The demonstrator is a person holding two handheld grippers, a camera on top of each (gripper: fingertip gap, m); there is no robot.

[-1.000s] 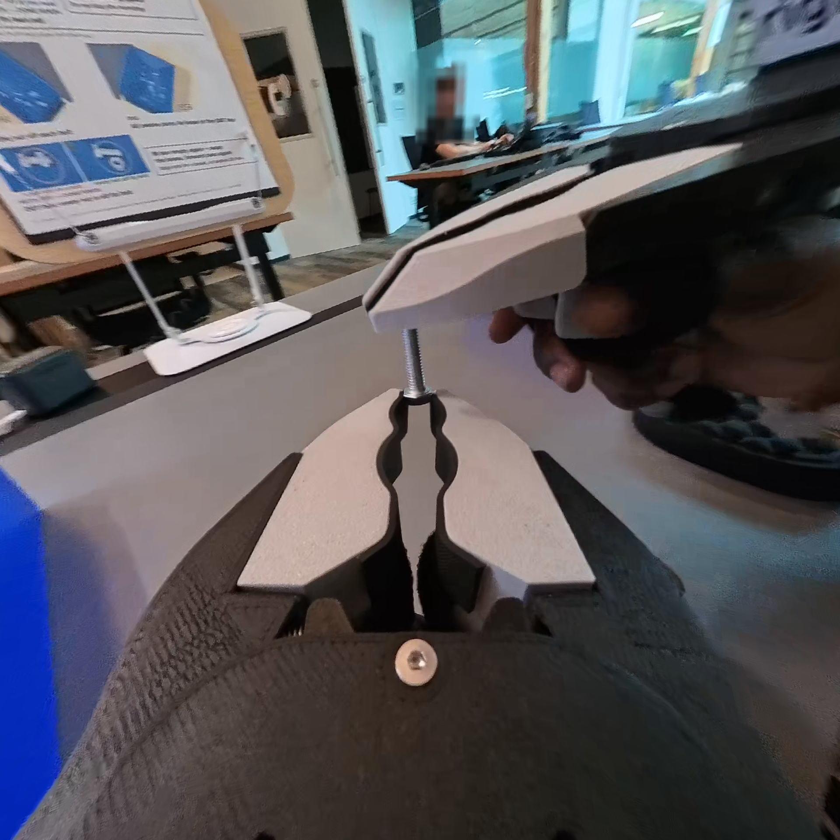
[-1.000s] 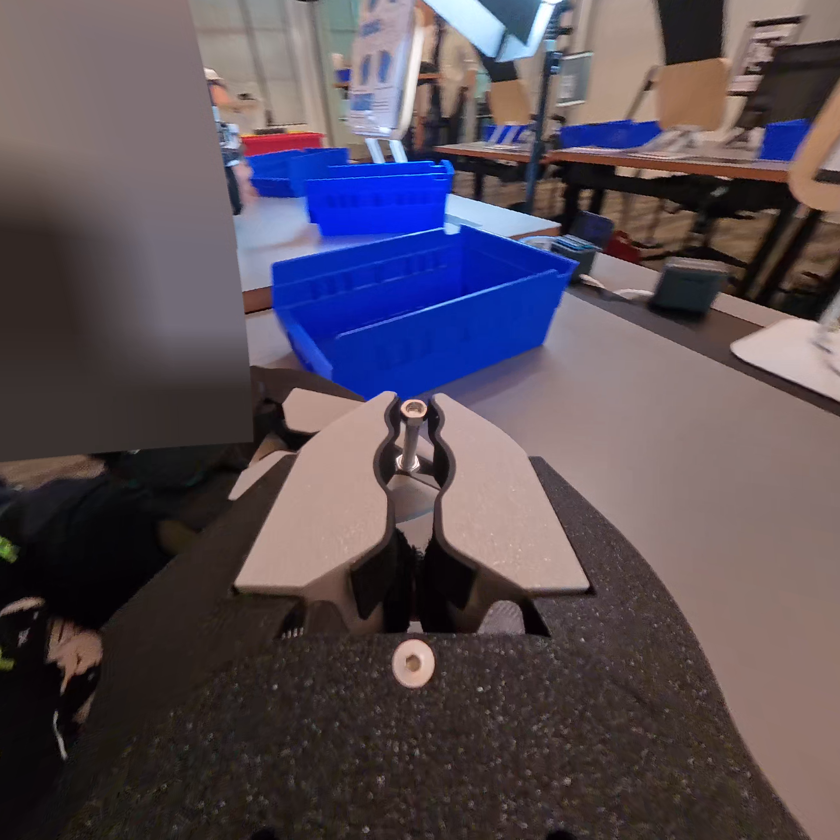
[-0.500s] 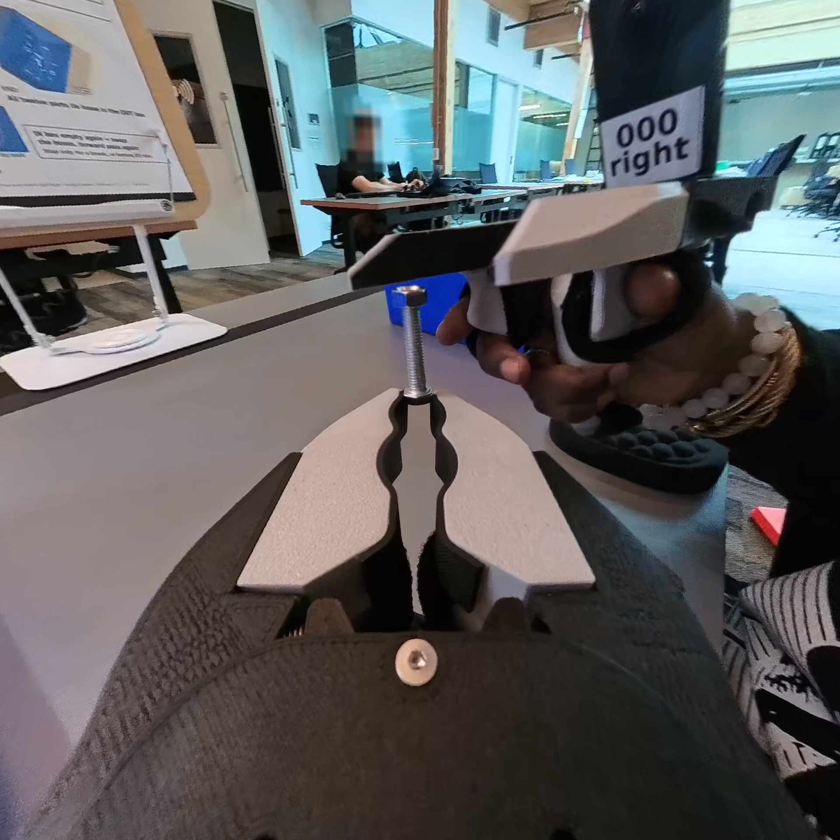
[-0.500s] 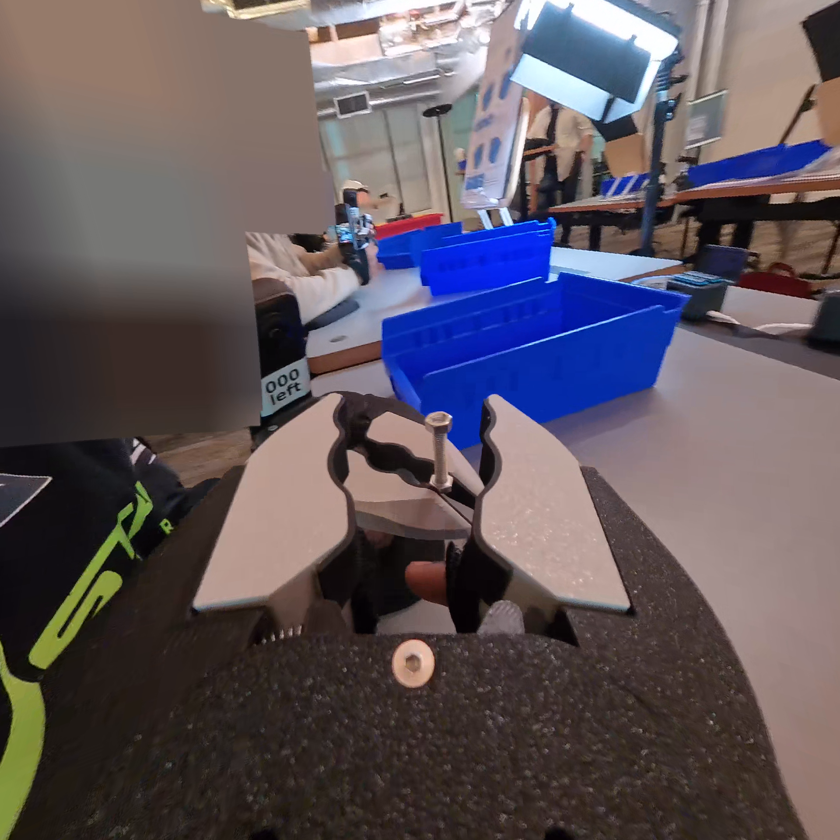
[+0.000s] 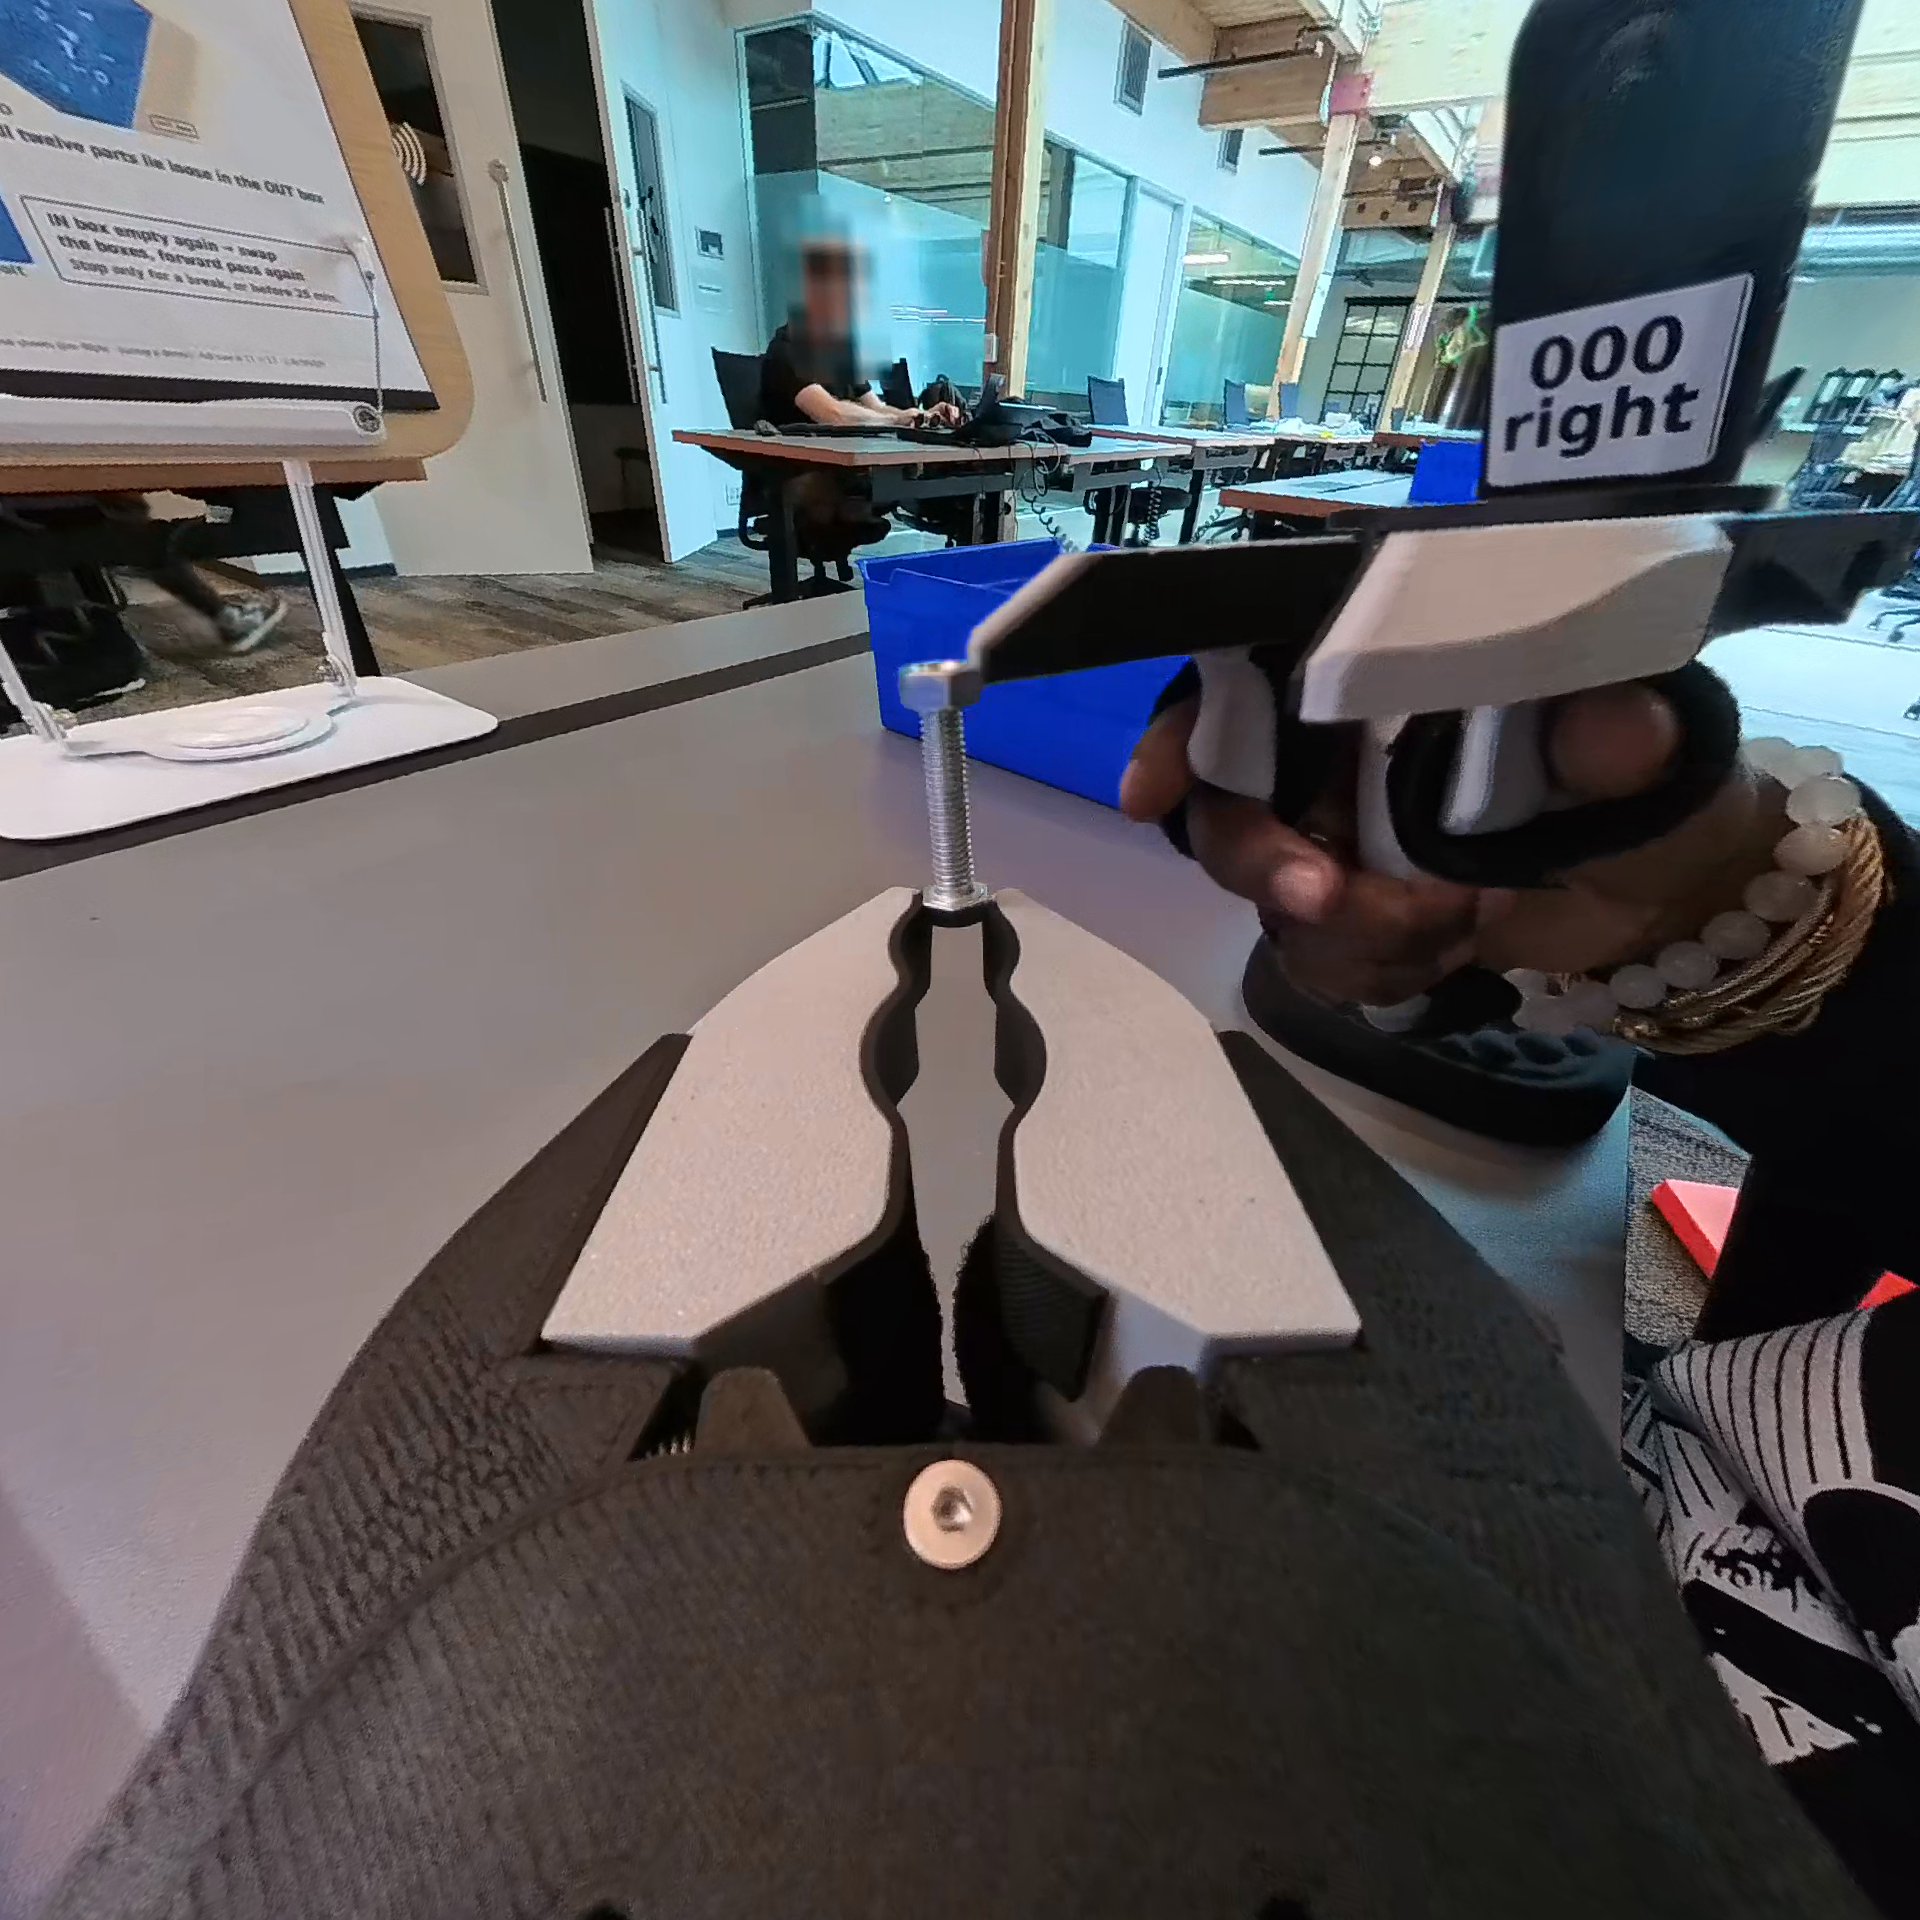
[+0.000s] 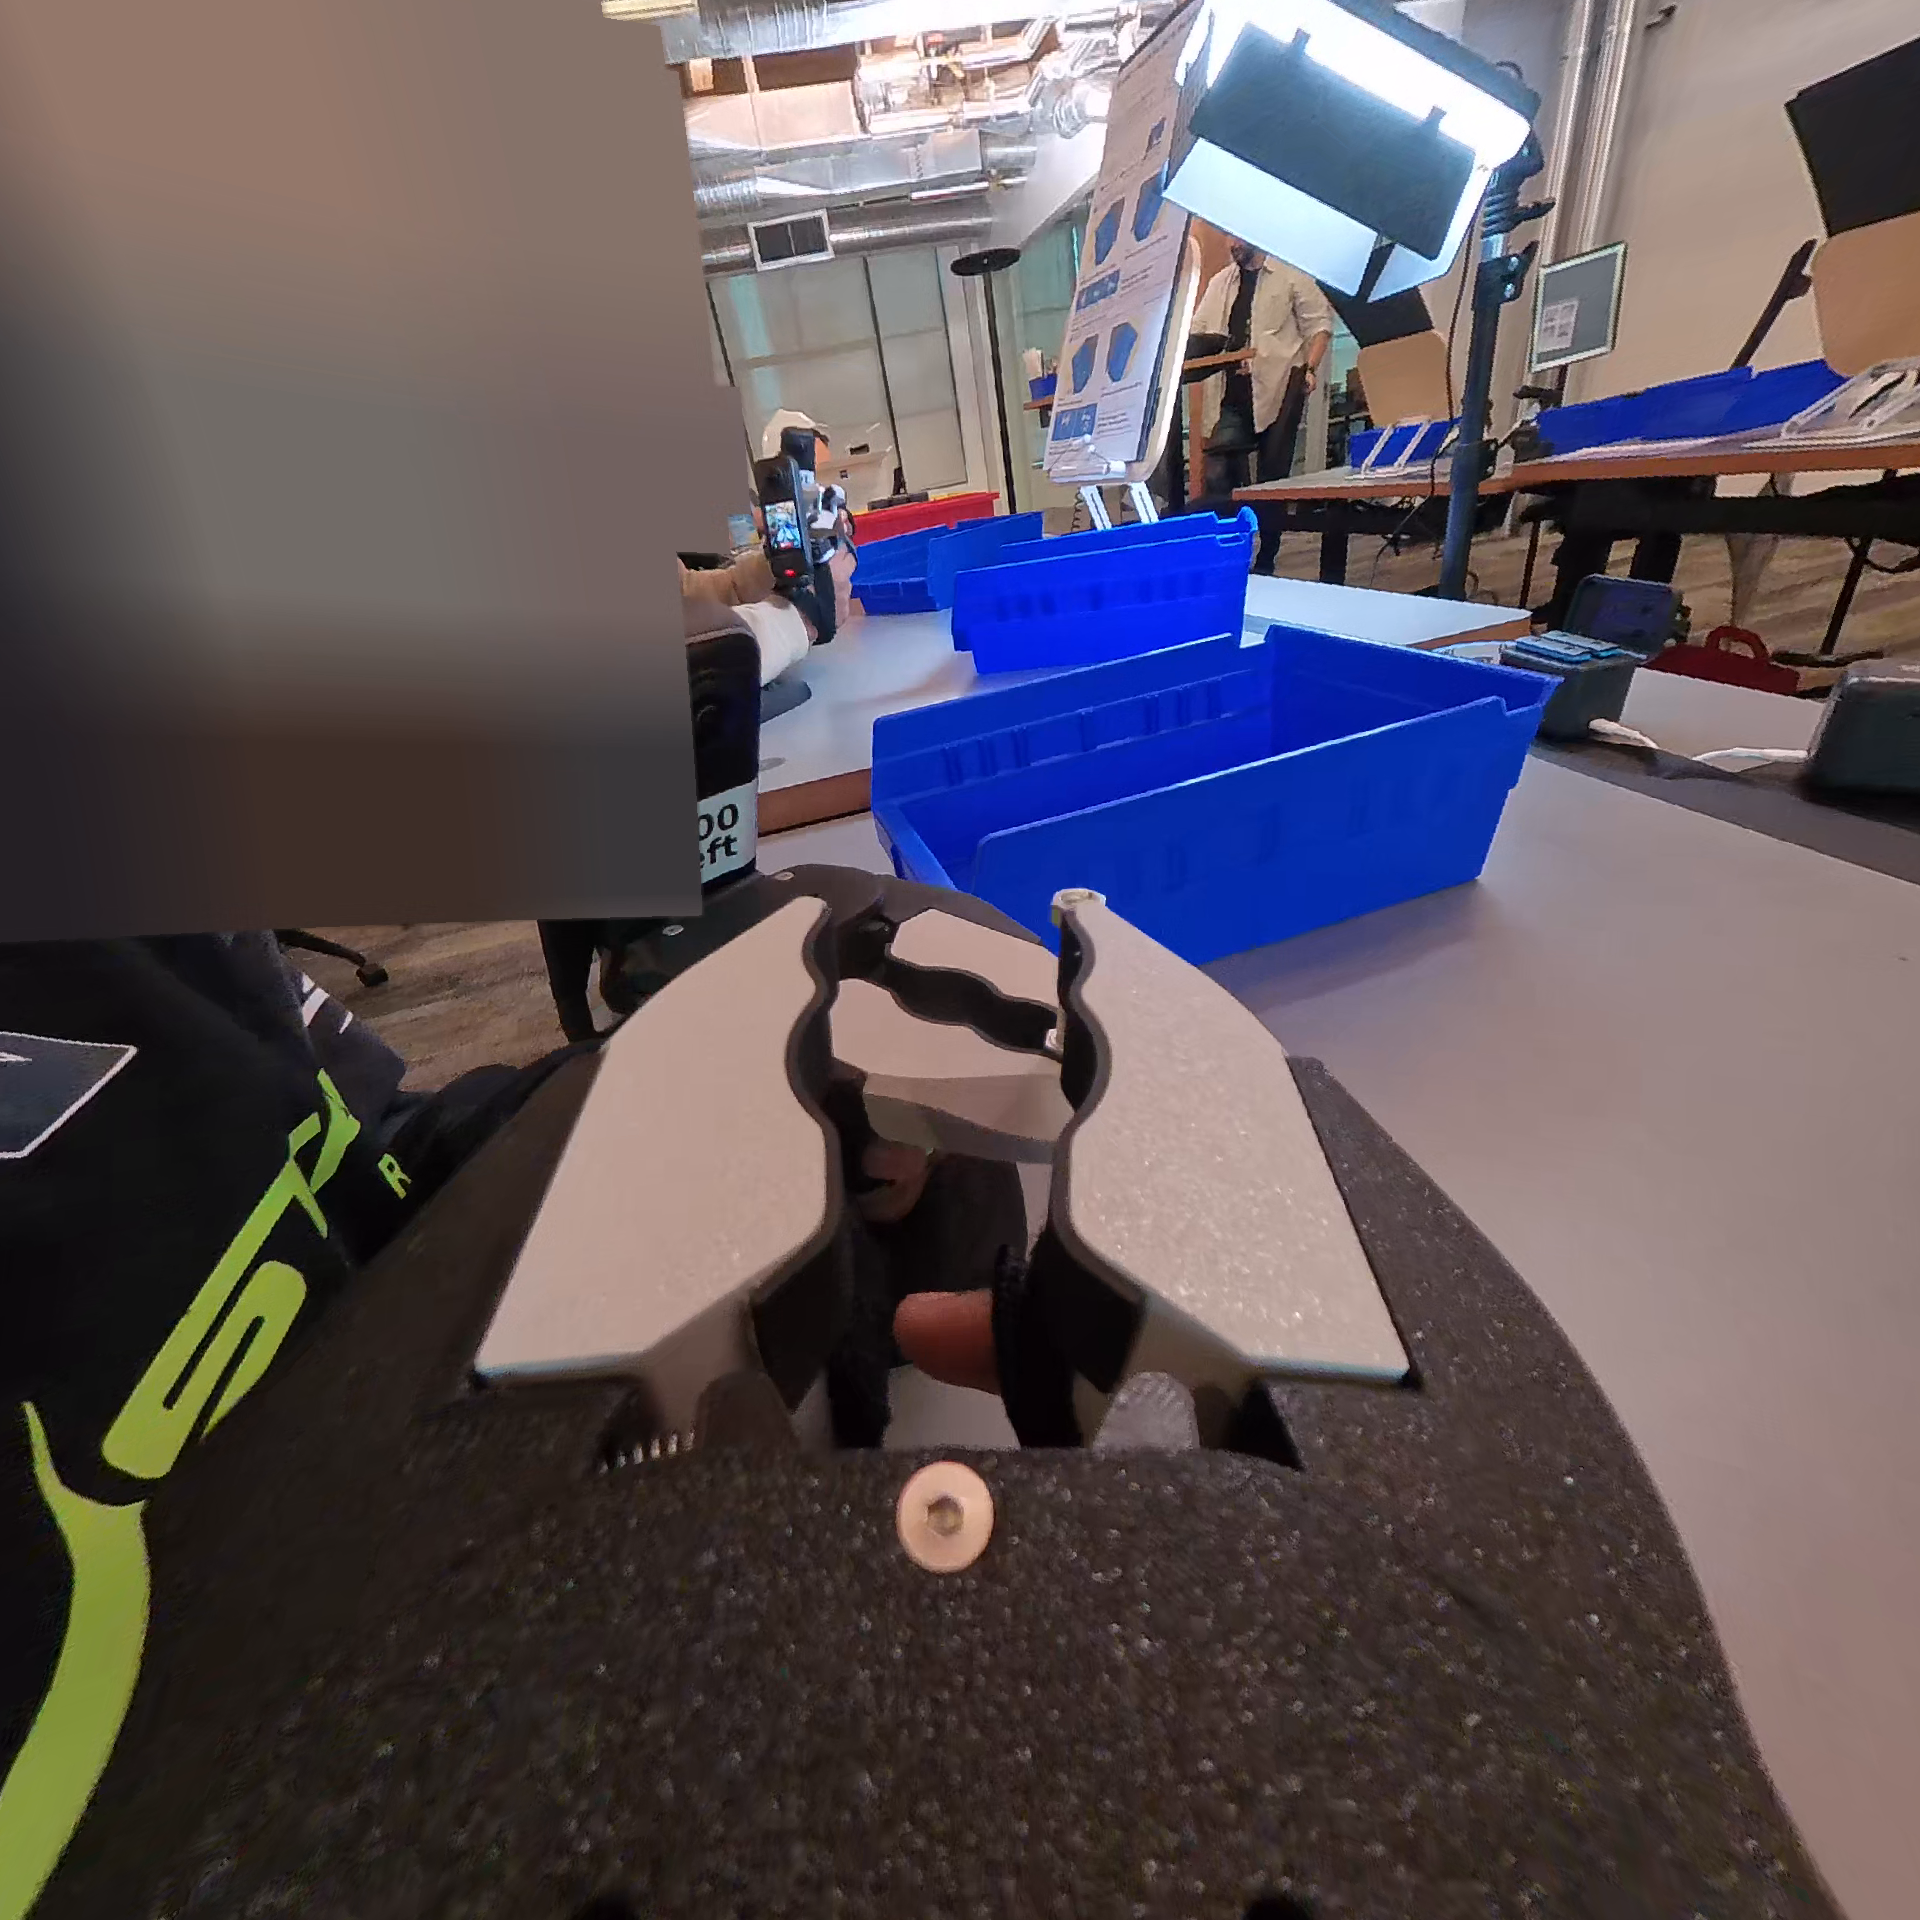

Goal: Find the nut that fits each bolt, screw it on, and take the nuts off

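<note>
My left gripper (image 5: 954, 914) is shut on a small nut (image 5: 954, 891) at its tips. A silver bolt (image 5: 945, 790) stands upright out of the nut, head on top. My right gripper (image 5: 997, 649) comes in from the right at the height of the bolt head, held in a person's hand. In the right wrist view the right gripper (image 6: 951, 920) is open and empty. The bolt head (image 6: 1075, 899) peeks out just behind its right fingertip. The left gripper's grey fingers (image 6: 935, 1039) show through the gap.
A grey table (image 5: 416, 987) lies below. A blue bin (image 6: 1195, 790) stands close behind the bolt and also shows in the left wrist view (image 5: 1039, 675). A black pad (image 5: 1455, 1070) lies at the right edge, a white sign stand (image 5: 239, 738) at far left. More blue bins (image 6: 1101, 603) sit on another table.
My right gripper was shut around the bolt; it has opened, let go and shifted so the bolt head sits by its right fingertip. The left gripper has kept its hold.
</note>
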